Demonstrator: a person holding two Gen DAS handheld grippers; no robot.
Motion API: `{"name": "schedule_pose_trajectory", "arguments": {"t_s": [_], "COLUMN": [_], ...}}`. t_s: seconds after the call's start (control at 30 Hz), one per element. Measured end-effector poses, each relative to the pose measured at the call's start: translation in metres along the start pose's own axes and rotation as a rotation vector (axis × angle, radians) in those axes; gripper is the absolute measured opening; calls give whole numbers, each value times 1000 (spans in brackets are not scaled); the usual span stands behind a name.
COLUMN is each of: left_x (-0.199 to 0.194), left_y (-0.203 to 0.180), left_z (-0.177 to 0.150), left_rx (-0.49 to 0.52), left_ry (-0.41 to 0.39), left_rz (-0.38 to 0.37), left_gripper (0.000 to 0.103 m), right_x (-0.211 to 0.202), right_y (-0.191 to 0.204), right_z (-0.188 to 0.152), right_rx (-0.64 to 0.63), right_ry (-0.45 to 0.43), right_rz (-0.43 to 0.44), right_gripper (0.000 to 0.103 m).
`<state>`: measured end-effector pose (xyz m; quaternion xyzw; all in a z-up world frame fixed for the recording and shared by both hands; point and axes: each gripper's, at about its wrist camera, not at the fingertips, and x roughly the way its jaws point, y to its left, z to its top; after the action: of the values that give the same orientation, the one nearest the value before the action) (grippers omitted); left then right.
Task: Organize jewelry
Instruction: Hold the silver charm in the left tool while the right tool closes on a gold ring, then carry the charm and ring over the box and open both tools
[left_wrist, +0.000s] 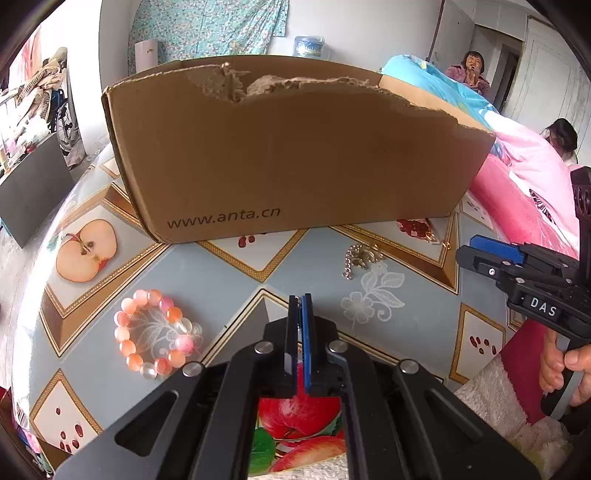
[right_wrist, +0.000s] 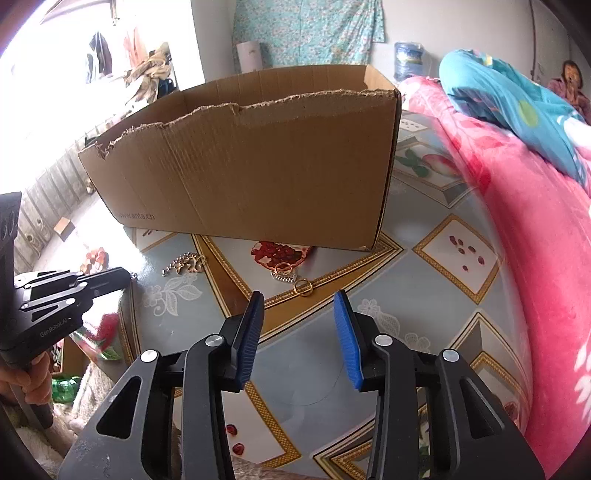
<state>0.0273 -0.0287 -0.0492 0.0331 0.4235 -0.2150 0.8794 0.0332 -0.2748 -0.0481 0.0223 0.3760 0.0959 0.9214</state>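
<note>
**Q:** Cardboard seems to fill the view. How far along is the tidying?

**A:** Barely started, by my reading. A torn-rimmed cardboard box (left_wrist: 288, 155) stands open toward the far edge of the counter (right_wrist: 406, 280), and its inside is hidden, so I cannot tell what it already holds. Four pieces lie loose on the counter in front of it: a pink bead bracelet (left_wrist: 155, 332) toward the left edge, a pale chain (left_wrist: 360, 258) near the middle, then a small comb-shaped clip (right_wrist: 283, 276) and a gold ring (right_wrist: 303, 287) close to the box's front wall.

**Q:** And the fingers?

**A:** Neither pair holds anything. The left gripper (left_wrist: 300, 301) is closed and empty. The right gripper (right_wrist: 300, 301) has its fingers apart, and the ring lies just beyond their tips.

**Q:** What of the surroundings?

**A:** A glossy cloth printed with fruit and gold diamonds covers the counter. A pink floral blanket (right_wrist: 535, 240) borders its right edge, with a turquoise one (right_wrist: 509, 99) beyond. Two people sit at the far right; a floral curtain hangs behind.
</note>
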Motion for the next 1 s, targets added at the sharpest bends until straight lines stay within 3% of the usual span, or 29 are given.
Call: {"name": "schedule_pose_trajectory", "arguments": {"t_s": [0.17,0.47,0.53,0.57,0.67,1.0], "left_x": [1,4,5,6,7,8], "left_y": [0,-3,-5,-5,-6,-7], "left_z": [1,7,8,9,10,12], "left_rx": [11,20,23,24,25,24], "left_ry": [7,13,13,12,11,8], "left_rz": [-2,1,5,6,9,2], "left_gripper": [1,1,1,1,1,1], "right_x": [12,23,24,24,24,-1], "right_y": [-2,-12,-13,-13,-15,-41], "right_z": [5,23,25,26,27,17], "right_rx": [-121,-267,-284,-287,-282,-69], "right_ry": [38,91,99,106,113,71], "right_rz": [22,147,167,182,193,254], "right_gripper": [24,23,20,12,9,9]}}
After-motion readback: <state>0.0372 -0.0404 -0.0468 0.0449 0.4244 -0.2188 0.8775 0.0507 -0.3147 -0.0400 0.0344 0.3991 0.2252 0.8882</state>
